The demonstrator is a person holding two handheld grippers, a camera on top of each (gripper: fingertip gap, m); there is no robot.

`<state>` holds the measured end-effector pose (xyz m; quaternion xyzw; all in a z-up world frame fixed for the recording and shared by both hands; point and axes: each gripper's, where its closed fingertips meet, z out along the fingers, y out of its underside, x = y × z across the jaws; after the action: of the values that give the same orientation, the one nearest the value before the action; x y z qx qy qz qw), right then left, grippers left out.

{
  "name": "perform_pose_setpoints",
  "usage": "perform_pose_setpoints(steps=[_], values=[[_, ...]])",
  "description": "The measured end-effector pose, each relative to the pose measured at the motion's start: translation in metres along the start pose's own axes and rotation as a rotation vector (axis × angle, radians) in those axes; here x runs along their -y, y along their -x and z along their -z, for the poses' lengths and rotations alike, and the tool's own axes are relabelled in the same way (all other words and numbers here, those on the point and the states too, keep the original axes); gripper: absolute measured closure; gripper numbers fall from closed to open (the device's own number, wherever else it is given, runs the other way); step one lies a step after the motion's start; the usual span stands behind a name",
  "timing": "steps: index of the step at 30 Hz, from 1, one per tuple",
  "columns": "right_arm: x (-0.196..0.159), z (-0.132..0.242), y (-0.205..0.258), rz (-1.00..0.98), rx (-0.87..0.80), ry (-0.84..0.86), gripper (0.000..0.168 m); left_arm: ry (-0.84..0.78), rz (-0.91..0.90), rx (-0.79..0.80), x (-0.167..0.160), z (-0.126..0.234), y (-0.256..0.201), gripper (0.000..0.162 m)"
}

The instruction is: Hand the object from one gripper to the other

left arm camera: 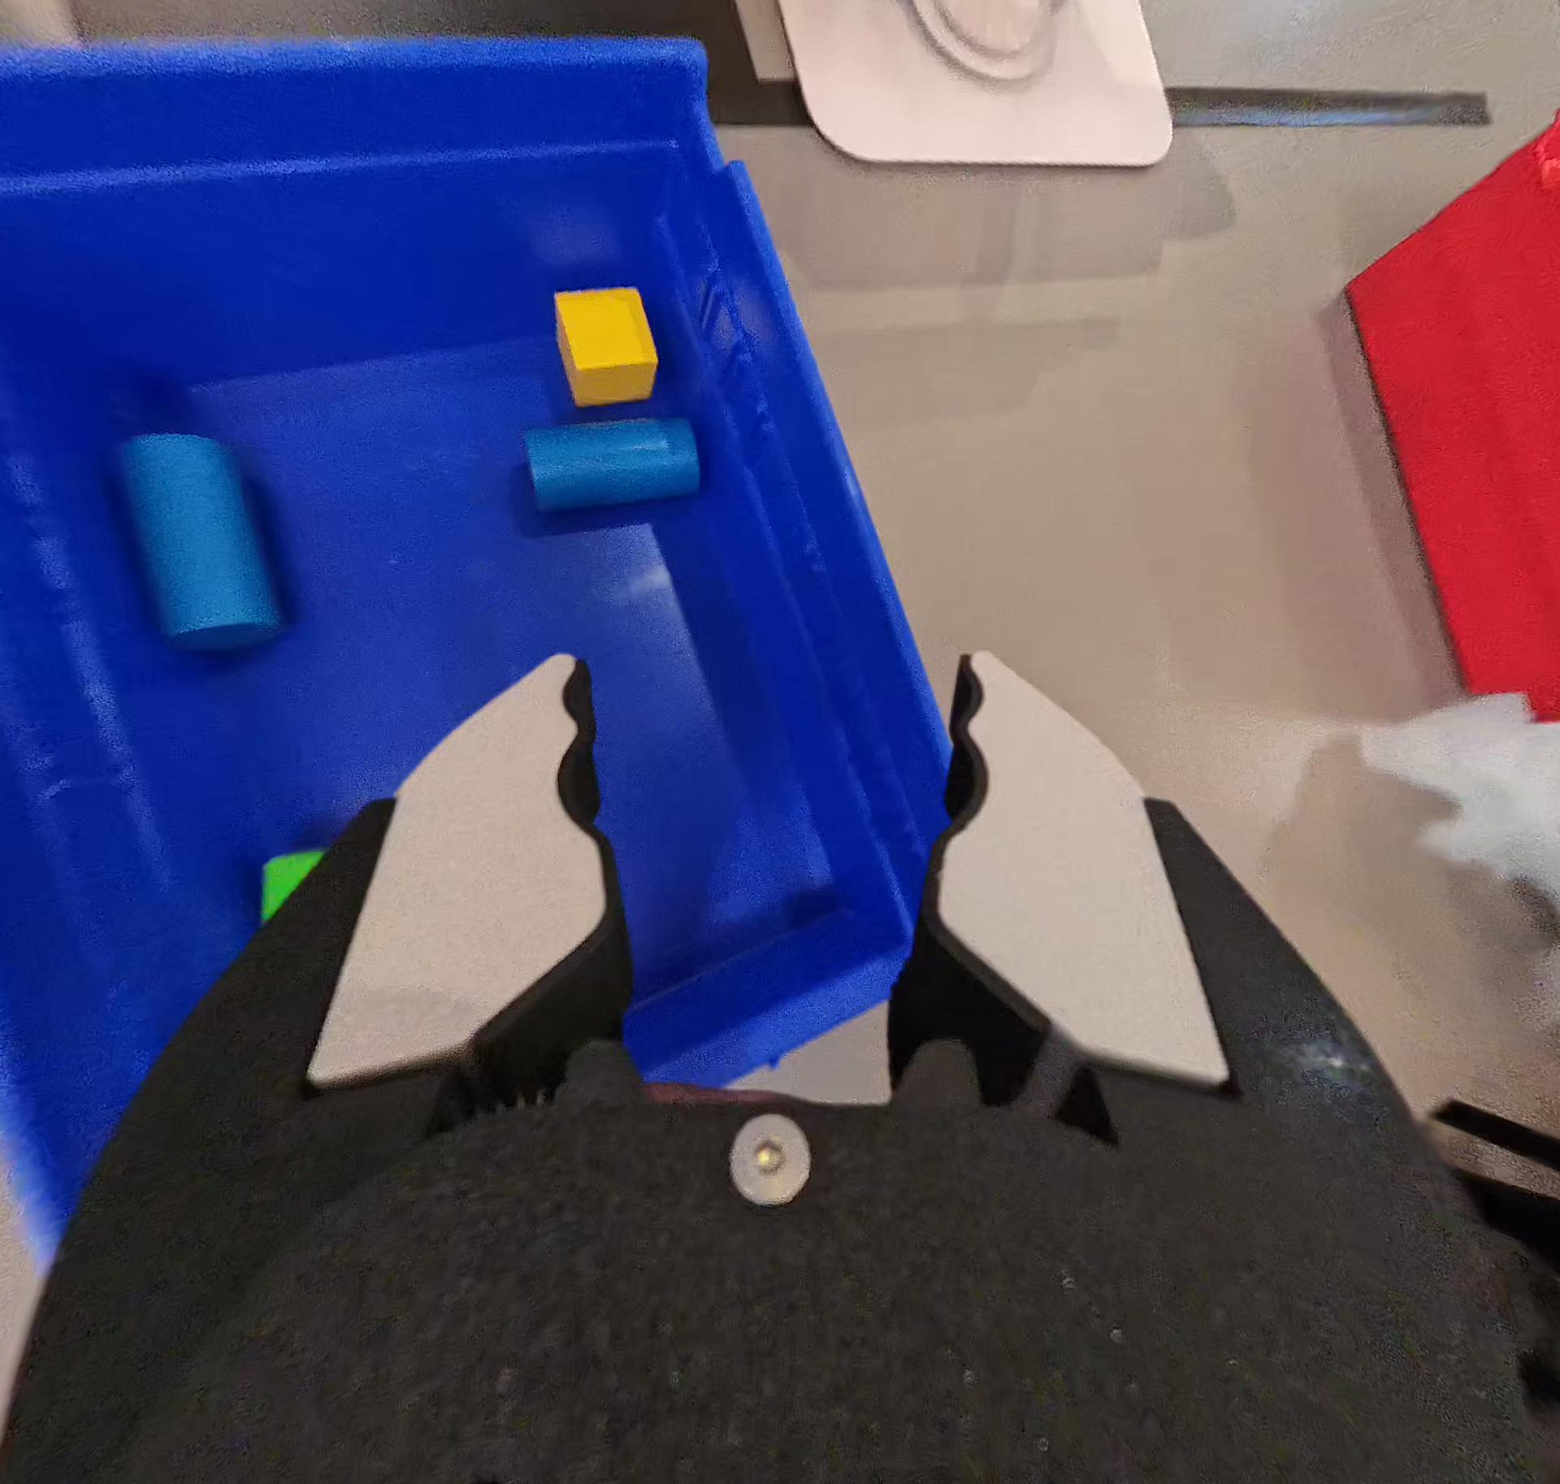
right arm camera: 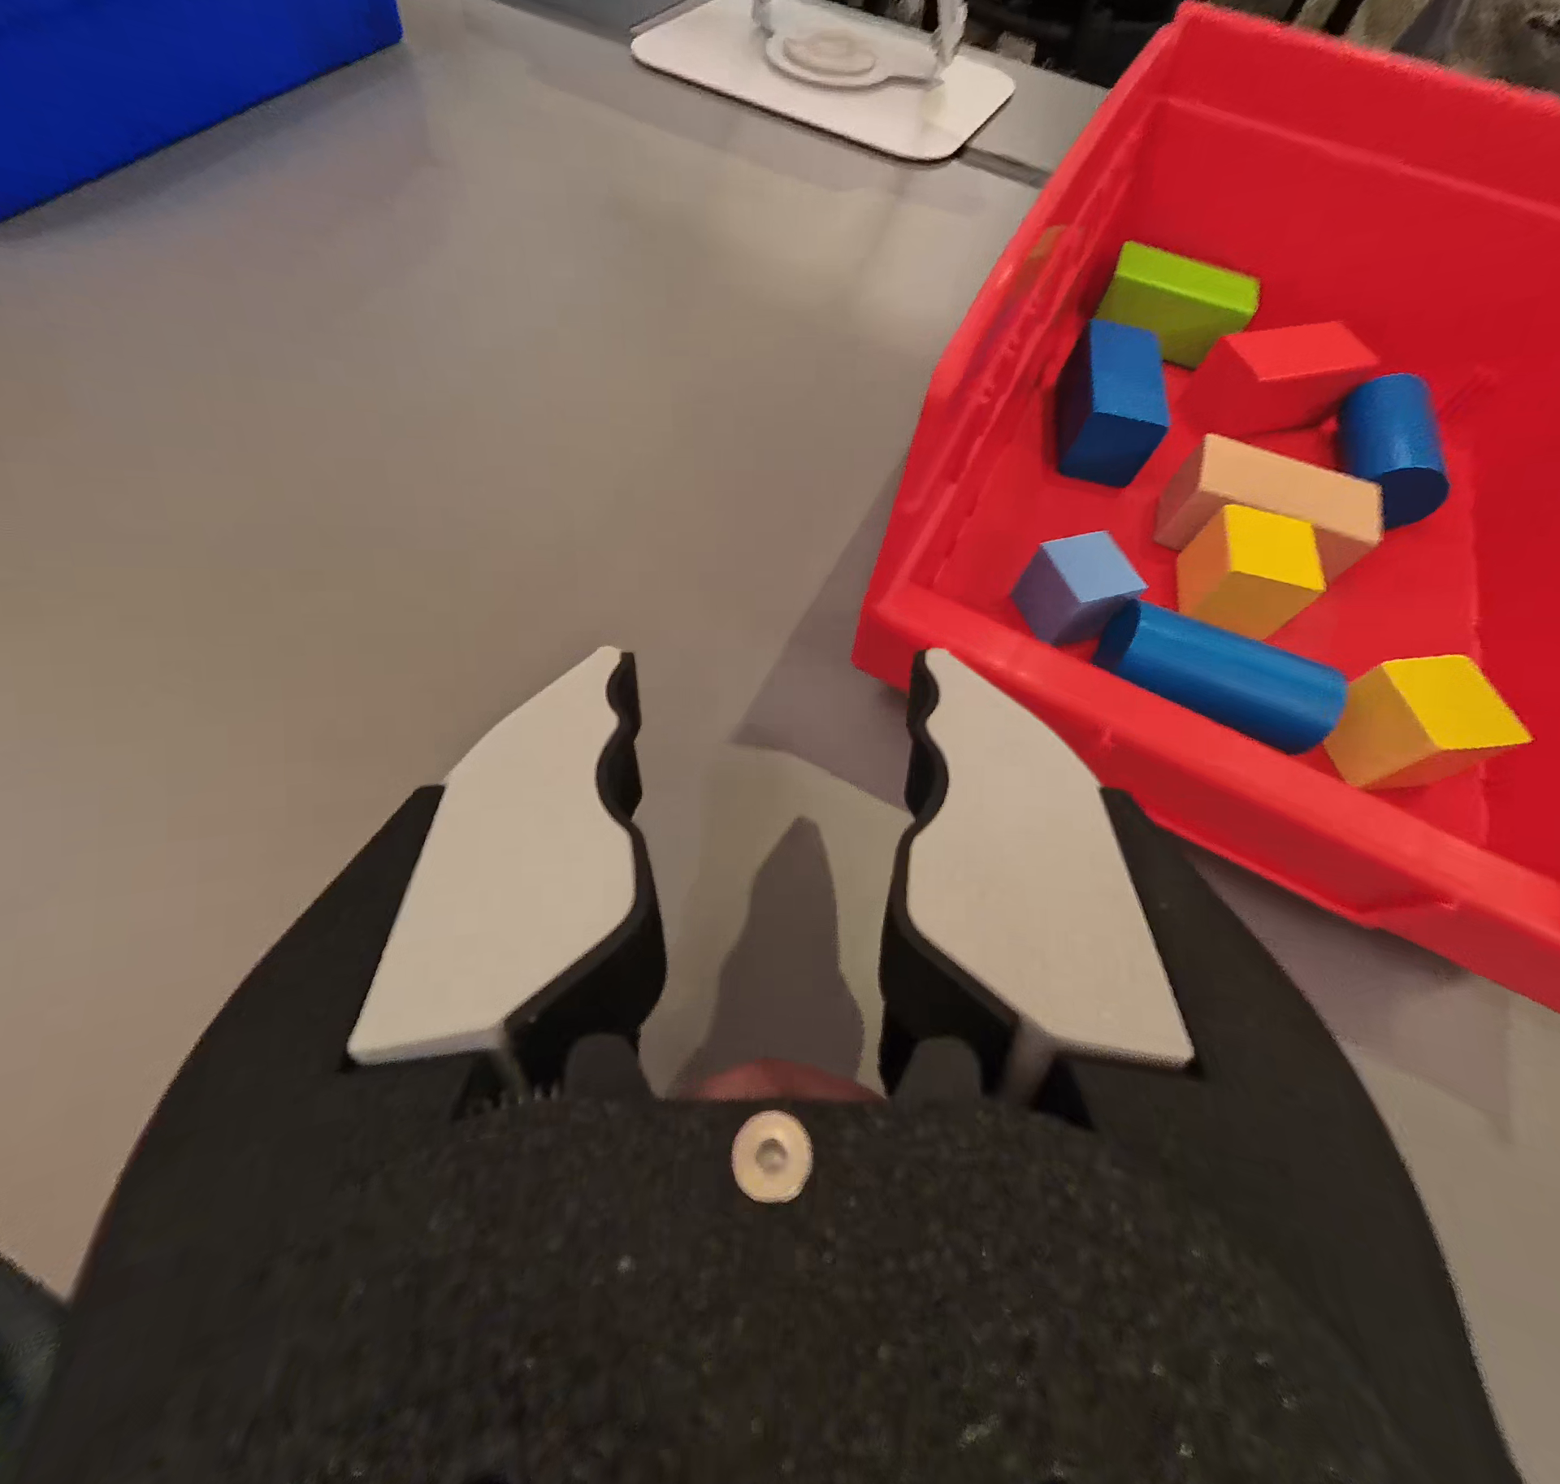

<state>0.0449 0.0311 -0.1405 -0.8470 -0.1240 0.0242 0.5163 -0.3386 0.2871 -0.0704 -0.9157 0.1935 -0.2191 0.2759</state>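
Over the blue bin (left arm camera: 354, 202) the left tongs (left arm camera: 772, 675) gaped empty; right tongs (right arm camera: 772, 667), also wide and empty, hung near the red bin (right arm camera: 1182, 819). Crowded blocks (right arm camera: 1249, 569) there risked a double grasp.

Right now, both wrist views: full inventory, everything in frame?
blue bin: 1, table left
light-blue cylinders: 2, lying in blue bin
yellow cube: 1, blue bin, beside a cylinder
green block: 1, blue bin, partly hidden
red bin: 1, table right
blocks in red bin: 9; two yellow, four blue, green, red, tan
white stand base: 1, table's far edge
grey table: 1
left tongs: open, empty, over blue bin's edge
right tongs: open, empty, over table
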Motion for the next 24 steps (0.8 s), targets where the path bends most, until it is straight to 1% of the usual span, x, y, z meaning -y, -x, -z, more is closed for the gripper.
perform_pose_setpoints(steps=[1, 5, 8, 9, 12, 16, 19, 24], values=[[-0.001, 0.001, 0.003, -0.008, 0.019, 0.011, 0.107, 0.032, 0.032, -0.010, 0.005, -0.013, 0.006, 0.083], [0.001, 0.001, 0.007, -0.063, 0.038, -0.002, 0.109, 0.147, 0.085, 0.130, 0.010, -0.057, 0.039, 0.085], [-0.007, -0.001, 0.008, -0.073, 0.050, 0.036, 0.109, 0.241, 0.096, 0.151, 0.006, -0.083, 0.043, 0.085], [-0.010, -0.001, 0.007, -0.065, 0.044, 0.049, 0.109, 0.256, 0.101, 0.161, 0.006, -0.089, 0.045, 0.090], [-0.016, 0.000, 0.002, -0.040, 0.014, 0.077, 0.109, 0.263, 0.109, 0.178, 0.013, -0.100, 0.050, 0.098], [-0.015, 0.000, 0.004, -0.078, 0.030, 0.067, 0.109, 0.292, 0.109, 0.173, 0.013, -0.110, 0.057, 0.096], [-0.017, -0.003, 0.008, -0.090, 0.048, 0.077, 0.109, 0.310, 0.092, 0.194, 0.013, -0.117, 0.064, 0.090], [-0.023, -0.008, 0.011, -0.077, 0.062, 0.122, 0.109, 0.304, 0.122, 0.152, 0.021, -0.128, 0.067, 0.094]])
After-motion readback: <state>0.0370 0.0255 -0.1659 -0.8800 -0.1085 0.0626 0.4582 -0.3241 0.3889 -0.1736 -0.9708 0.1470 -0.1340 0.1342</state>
